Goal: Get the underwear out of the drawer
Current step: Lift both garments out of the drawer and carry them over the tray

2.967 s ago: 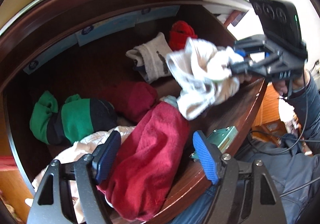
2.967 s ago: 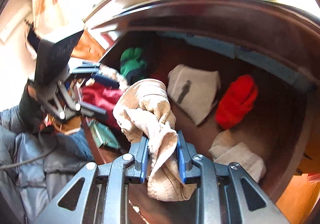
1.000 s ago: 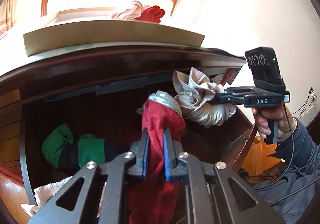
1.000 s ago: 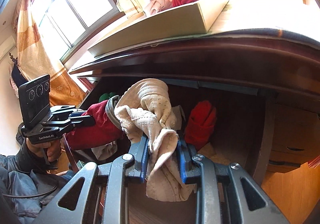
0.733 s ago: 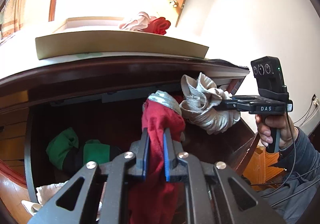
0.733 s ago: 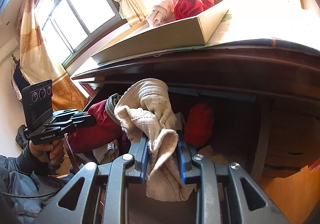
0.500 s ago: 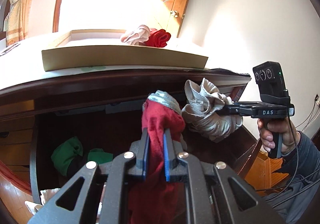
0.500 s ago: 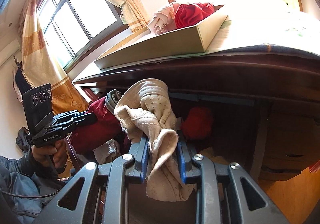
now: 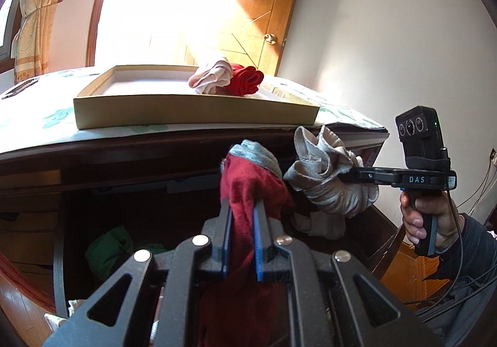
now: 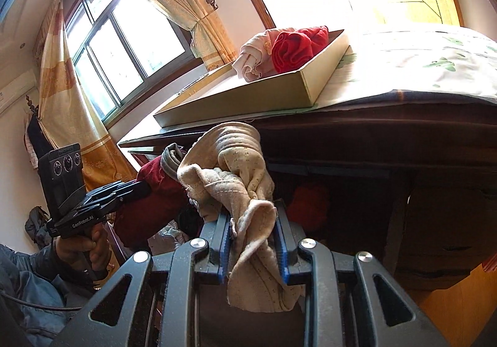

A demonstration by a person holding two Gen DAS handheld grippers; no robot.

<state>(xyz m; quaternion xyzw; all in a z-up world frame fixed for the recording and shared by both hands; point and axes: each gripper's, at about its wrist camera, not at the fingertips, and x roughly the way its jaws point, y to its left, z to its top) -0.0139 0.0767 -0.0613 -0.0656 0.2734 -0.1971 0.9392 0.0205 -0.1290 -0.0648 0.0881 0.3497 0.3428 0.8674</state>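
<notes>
My left gripper (image 9: 241, 216) is clamped on the dark red underwear (image 9: 250, 188), held above the open drawer (image 9: 59, 254); my right gripper (image 10: 252, 224) is clamped on the beige underwear (image 10: 236, 179) just beside it. Green clothing (image 9: 107, 249) lies in the drawer's left part. The cardboard tray (image 9: 192, 114) on top holds a pink piece (image 9: 211, 75) touching a red piece (image 9: 245, 80) at its far right.

Two grippers are in view: the left gripper (image 9: 242, 216) pinches one dark red garment (image 9: 248, 182), and the right gripper (image 10: 252, 224) pinches one beige garment (image 10: 230, 167). Beyond and above them, one shallow box (image 9: 192, 112) holds two more pieces, one pink (image 9: 211, 77) and one red (image 9: 243, 80). Below the left gripper, one green bundle (image 9: 107, 249) lies in the single open drawer (image 9: 59, 254).
</notes>
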